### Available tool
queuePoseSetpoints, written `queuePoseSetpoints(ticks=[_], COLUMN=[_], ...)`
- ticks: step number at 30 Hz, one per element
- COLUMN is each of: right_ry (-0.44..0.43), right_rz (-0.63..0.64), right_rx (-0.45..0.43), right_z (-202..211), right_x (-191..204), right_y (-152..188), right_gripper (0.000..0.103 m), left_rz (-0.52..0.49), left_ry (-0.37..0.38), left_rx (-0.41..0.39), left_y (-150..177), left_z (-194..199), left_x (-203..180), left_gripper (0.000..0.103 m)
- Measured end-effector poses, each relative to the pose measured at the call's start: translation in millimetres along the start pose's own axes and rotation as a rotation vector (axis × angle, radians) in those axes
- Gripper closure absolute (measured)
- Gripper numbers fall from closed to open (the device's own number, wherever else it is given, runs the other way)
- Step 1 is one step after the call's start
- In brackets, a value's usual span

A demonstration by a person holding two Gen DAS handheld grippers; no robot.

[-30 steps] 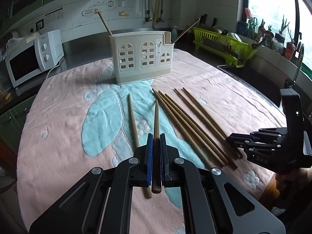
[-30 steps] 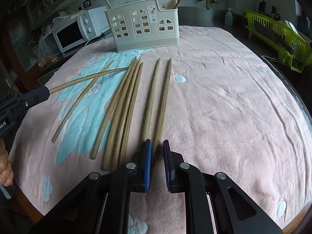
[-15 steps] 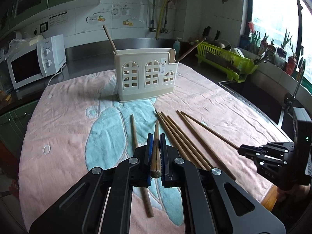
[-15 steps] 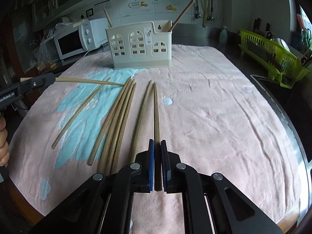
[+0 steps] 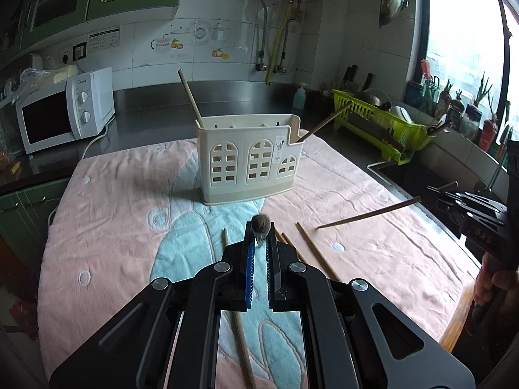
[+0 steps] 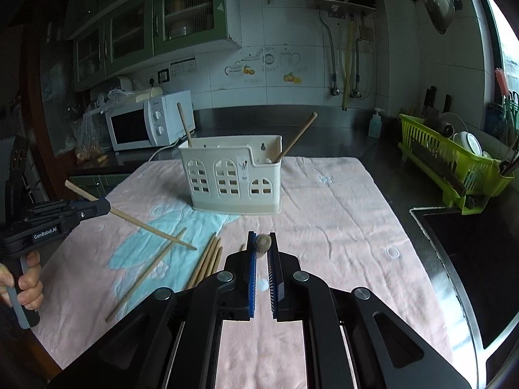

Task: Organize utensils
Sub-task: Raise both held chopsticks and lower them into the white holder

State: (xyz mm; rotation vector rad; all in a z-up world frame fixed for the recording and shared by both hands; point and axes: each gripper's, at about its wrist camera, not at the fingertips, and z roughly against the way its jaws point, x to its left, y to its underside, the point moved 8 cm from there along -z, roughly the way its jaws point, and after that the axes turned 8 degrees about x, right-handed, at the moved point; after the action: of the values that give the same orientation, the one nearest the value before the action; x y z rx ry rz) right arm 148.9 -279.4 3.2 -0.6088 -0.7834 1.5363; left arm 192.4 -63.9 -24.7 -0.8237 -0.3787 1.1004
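A cream utensil holder (image 5: 249, 159) (image 6: 232, 175) stands on the pink towel with one chopstick leaning in each end. My left gripper (image 5: 260, 236) is shut on a wooden chopstick (image 5: 260, 223), seen end-on and lifted; from the right wrist view the gripper (image 6: 105, 209) holds that chopstick (image 6: 146, 227) slanting down. My right gripper (image 6: 263, 243) is shut on another chopstick (image 6: 263, 242), also end-on; in the left wrist view it (image 5: 431, 191) holds its chopstick (image 5: 369, 214) above the towel. Several chopsticks (image 6: 207, 259) lie on the towel.
A white microwave (image 5: 61, 113) stands at the back left. A green dish rack (image 5: 382, 123) stands by the sink (image 6: 470, 253) on the right. The pink towel (image 5: 113, 214) covers the counter up to its front edge.
Both grippers have risen and tilted, each lifting its chopstick off the towel. One second ago the right gripper was still open around its chopstick; it has since shut on it.
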Motion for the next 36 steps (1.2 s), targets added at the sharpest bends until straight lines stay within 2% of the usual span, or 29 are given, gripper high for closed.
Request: queuePoseSetpoints(ticks=[13, 16, 23, 29, 33, 36], right_ry=[-0.108, -0.1, -0.076, -0.074, -0.079, -0.08], right_rz=[0.069, 0.111, 0.158, 0.151, 0.147, 0.147], right_rx=[-0.029, -0.035, -0.056, -0.06, -0.039, -0.016], right_z=[11, 11, 2, -17, -35, -50], right_x=[-13, -9, -8, -11, -12, -11], right_y=[-105, -125, -171, -204, -214, -218], right_gripper=[0.097, 0.097, 0.097, 0.097, 0.097, 0.096], left_rz=[0.008, 0.014, 0.014, 0.028, 0.045, 0.067], left_ry=[0.002, -0.004, -0.059, -0.148, -0.189, -0.185], left_rx=[-0.063, -0.095, -0.226, -0.322, -0.322, -0.283], left_y=[-68, -91, -168, -224, -242, -245], left_z=[8, 15, 40, 43, 26, 4], left_x=[0, 4, 14, 28, 36, 45], left_gripper=[0.098, 0.098, 0.098, 0.098, 0.098, 0.098])
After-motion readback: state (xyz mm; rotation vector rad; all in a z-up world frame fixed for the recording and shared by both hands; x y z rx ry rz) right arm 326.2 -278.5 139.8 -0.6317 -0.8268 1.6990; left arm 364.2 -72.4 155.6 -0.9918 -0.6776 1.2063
